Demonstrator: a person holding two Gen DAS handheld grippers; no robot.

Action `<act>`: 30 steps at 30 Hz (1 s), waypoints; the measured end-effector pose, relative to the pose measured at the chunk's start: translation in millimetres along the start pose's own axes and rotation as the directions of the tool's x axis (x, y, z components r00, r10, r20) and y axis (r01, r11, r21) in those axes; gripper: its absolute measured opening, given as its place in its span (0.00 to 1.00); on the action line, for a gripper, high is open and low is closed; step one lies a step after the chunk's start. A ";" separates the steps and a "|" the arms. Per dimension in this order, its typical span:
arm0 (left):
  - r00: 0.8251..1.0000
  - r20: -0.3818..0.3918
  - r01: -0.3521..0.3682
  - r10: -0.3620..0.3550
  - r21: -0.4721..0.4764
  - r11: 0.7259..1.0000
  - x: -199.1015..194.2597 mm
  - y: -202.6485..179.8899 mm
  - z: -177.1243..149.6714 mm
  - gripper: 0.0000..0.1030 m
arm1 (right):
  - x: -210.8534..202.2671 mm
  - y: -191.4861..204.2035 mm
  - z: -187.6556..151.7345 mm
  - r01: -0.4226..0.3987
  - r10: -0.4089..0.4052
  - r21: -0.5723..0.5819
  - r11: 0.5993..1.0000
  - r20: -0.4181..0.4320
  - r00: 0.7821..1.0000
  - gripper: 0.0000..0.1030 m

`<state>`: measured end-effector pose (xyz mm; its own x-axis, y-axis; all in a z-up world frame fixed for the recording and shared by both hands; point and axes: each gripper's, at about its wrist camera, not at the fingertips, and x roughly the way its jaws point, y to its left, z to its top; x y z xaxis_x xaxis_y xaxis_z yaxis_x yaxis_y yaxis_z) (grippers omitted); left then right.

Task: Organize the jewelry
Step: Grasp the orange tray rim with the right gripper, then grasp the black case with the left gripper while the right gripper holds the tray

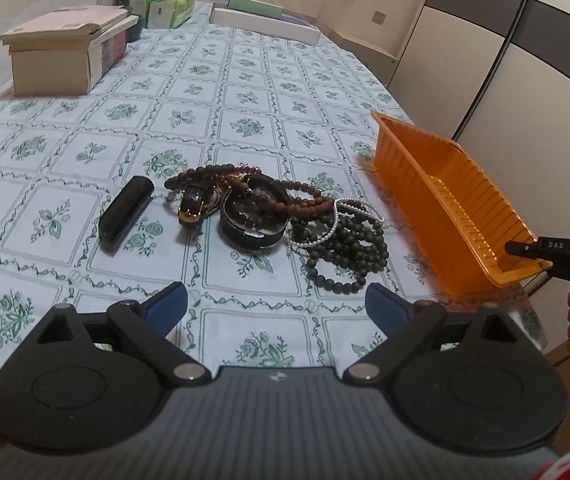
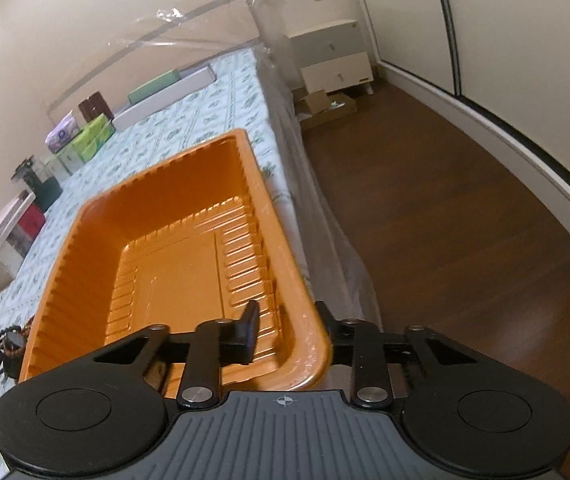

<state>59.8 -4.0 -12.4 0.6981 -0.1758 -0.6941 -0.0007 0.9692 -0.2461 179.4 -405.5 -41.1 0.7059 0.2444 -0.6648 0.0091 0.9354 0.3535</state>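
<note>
Right gripper (image 2: 285,326) jaws pinch near corner wall of orange tray (image 2: 157,216), empty, at surface edge – thin rim may flex, slip, tip toward floor. Left gripper (image 1: 275,306) jaws wide, empty, just short of tangled jewelry pile (image 1: 277,216) – strands may snag together.

One orange ribbed plastic tray (image 1: 457,204), one glossy black oblong case (image 1: 125,214), one tangled heap of beaded bracelets (image 1: 285,216), two green tissue packs (image 1: 169,10), two stacked cardboard boxes (image 1: 61,48).
</note>
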 end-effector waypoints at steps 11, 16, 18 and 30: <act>1.000 -0.012 -0.003 0.003 0.002 1.000 5.4 4.6 -0.9 0.92 | -7.0 18.3 11.3 0.042 -0.042 -0.010 0.999 -0.013 0.999 0.08; 1.000 0.007 -0.021 0.021 0.010 1.000 0.2 14.0 0.6 0.92 | -19.1 43.6 19.2 0.091 -0.091 -0.101 0.991 0.006 0.996 0.07; 0.999 0.023 -0.039 0.038 0.015 0.999 -2.8 20.8 3.1 0.92 | -25.1 58.1 20.9 0.118 -0.116 -0.151 0.981 0.025 0.993 0.06; 0.984 0.089 -0.160 0.153 0.078 0.984 -0.2 83.7 28.2 0.78 | -37.0 131.3 16.7 0.263 -0.235 -0.370 0.891 0.121 0.965 0.06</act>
<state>79.8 82.0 -13.7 0.7508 -0.0096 -0.6604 -0.0564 0.9953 -0.0785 166.3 -295.9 40.8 0.7643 -0.0146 -0.6447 -0.0684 0.9923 -0.1036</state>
